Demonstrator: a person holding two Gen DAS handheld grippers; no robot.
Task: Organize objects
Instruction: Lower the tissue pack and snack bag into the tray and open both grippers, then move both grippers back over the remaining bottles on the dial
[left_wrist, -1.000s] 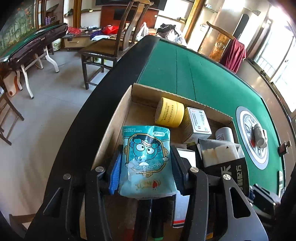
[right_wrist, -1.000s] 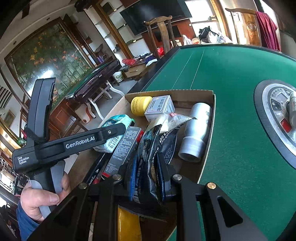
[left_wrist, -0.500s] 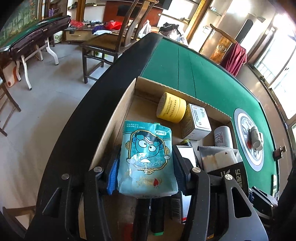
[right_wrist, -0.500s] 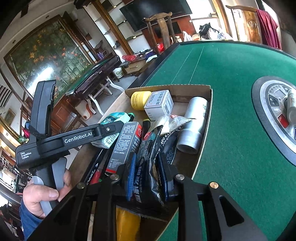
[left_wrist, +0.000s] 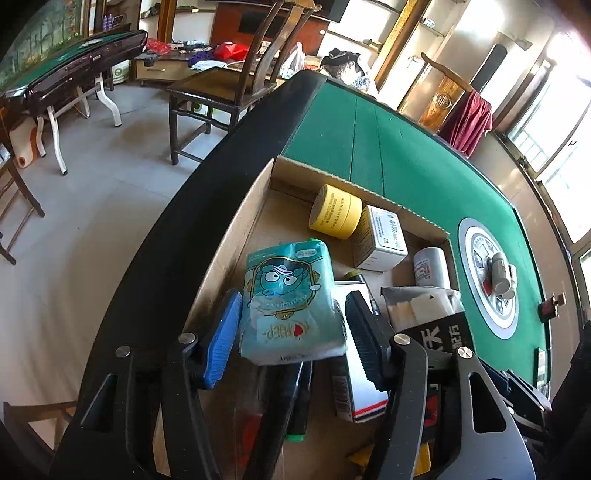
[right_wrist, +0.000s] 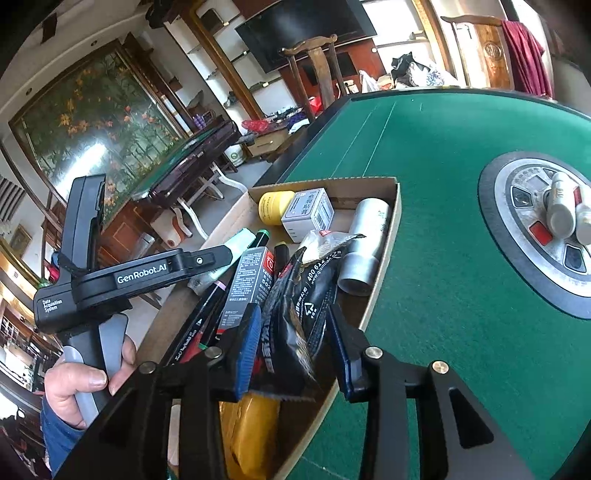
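Observation:
A cardboard box (left_wrist: 240, 221) sits on the green table and holds several items. My left gripper (left_wrist: 291, 332) is open around a teal tissue pack (left_wrist: 290, 299) that rests in the box; both pads stand a little apart from its sides. My right gripper (right_wrist: 293, 339) is open around a black snack packet (right_wrist: 303, 295) lying in the box, with gaps on both sides. The left gripper's body (right_wrist: 147, 273) shows in the right wrist view, held by a hand.
In the box lie a yellow jar (left_wrist: 336, 216), a white carton (left_wrist: 380, 236), a silver can (right_wrist: 365, 243), a dark carton (right_wrist: 251, 284), markers and a yellow packet (right_wrist: 251, 435). The table's round centre console (right_wrist: 543, 229) carries small bottles. Chairs stand beyond the table's black rim.
Both grippers have opened and let go: the tissue pack and the black packet now lie loose in the box between the spread fingers. Both cameras drew back slightly.

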